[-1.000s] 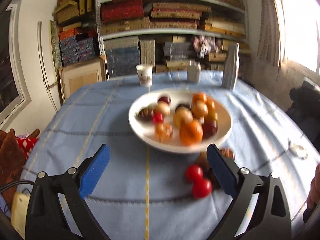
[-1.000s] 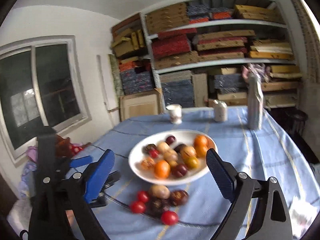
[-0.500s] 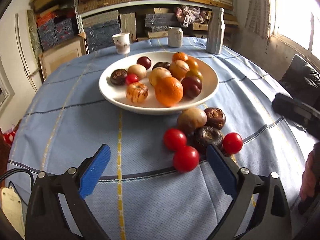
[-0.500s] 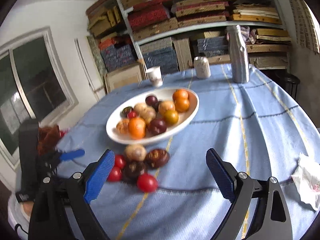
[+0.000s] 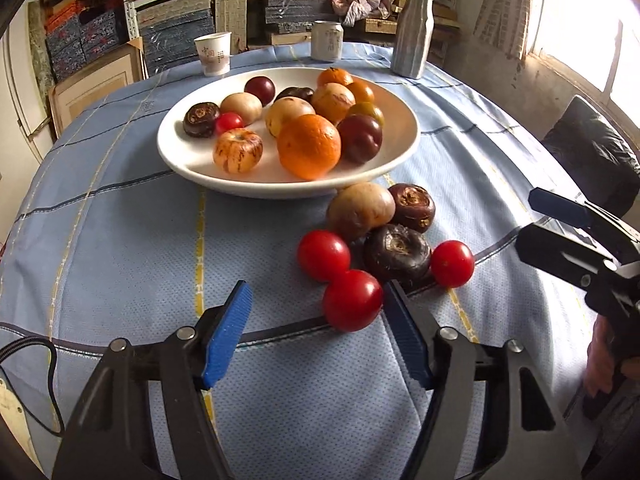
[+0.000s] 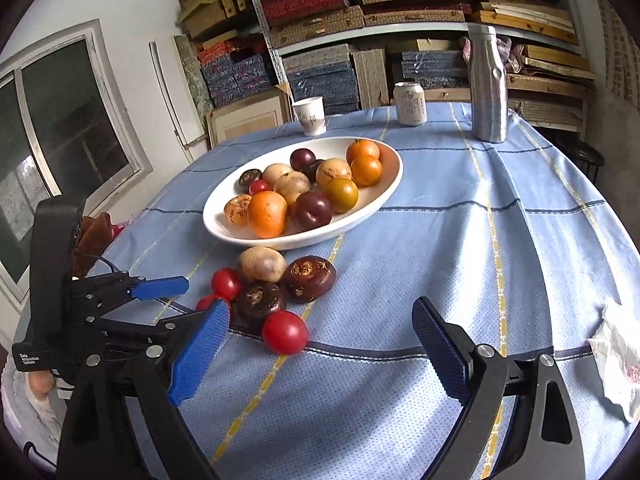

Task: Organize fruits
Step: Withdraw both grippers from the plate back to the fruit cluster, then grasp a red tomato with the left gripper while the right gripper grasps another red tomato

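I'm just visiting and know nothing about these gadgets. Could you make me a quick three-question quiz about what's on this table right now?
1. How many red tomatoes lie on the cloth outside the white bowl?
2. True or false: the left gripper is shut on a tomato.
3. Which stands farthest right at the table's far edge: paper cup, can or silver bottle?

Key: 1. Three. 2. False; it is open, empty. 3. Silver bottle.

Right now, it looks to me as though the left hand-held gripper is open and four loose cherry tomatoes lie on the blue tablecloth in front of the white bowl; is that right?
Not quite: the left hand-held gripper is open, but only three loose cherry tomatoes lie on the blue tablecloth in front of the white bowl. The left wrist view shows it; a fourth tomato sits inside the bowl.
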Tool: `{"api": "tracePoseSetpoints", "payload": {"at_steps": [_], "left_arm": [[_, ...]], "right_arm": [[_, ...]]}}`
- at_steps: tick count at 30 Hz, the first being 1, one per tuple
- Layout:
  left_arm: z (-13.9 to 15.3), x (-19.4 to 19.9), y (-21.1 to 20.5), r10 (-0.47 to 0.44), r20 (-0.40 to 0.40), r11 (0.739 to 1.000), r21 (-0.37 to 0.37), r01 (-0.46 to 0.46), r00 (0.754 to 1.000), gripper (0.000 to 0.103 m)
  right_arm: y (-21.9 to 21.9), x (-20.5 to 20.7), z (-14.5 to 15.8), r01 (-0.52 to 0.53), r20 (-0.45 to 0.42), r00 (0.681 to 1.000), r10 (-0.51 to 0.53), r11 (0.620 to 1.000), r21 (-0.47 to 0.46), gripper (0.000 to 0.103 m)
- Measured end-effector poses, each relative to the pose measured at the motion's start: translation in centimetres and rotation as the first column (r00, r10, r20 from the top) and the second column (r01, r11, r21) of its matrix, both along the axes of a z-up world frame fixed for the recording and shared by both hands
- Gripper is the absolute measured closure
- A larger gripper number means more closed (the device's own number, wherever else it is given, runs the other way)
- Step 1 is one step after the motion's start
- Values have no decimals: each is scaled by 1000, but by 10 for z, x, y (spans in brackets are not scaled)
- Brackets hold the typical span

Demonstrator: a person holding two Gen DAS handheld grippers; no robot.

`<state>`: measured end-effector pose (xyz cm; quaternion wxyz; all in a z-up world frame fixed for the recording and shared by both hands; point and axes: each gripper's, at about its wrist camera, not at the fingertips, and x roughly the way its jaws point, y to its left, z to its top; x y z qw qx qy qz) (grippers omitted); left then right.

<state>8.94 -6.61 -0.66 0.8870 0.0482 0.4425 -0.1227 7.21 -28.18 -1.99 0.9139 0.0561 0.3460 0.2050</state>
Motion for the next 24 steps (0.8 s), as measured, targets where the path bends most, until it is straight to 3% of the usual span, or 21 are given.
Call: {"api": "tracePoseSetpoints", "payload": {"at_steps": [4,6,9,15,19,24], "left_arm": [[-6,6,-2,-32,-49,999,-23,31,998,50],[-6,7,-1,-34,-52,999,-33,32,998,52],[-3,4,-1,-37,-33,999,-37,36,999,66],[7,-3,4,1,20,1000,-28,-1,1000,67],[7,-5,3,1,23,1000,-18,-1,1000,67],[7,-5,3,-1,20,1000,-20,1,1000,67]], "right_arm": [[3,2,-3,-15,-21,1000,14,1000,-14,9],[4,3,-5,-19,-33,999,19,1000,-16,10],[6,5,-8,-31,-51,998,30,999,-23,11],[15,8,-15,-65,-83,995,60,996,-56,22],[31,7,-20,-94,-92,992,82,987,-131,26],[48,7,-25,-145,-116,986,124,969,-202,53]]}}
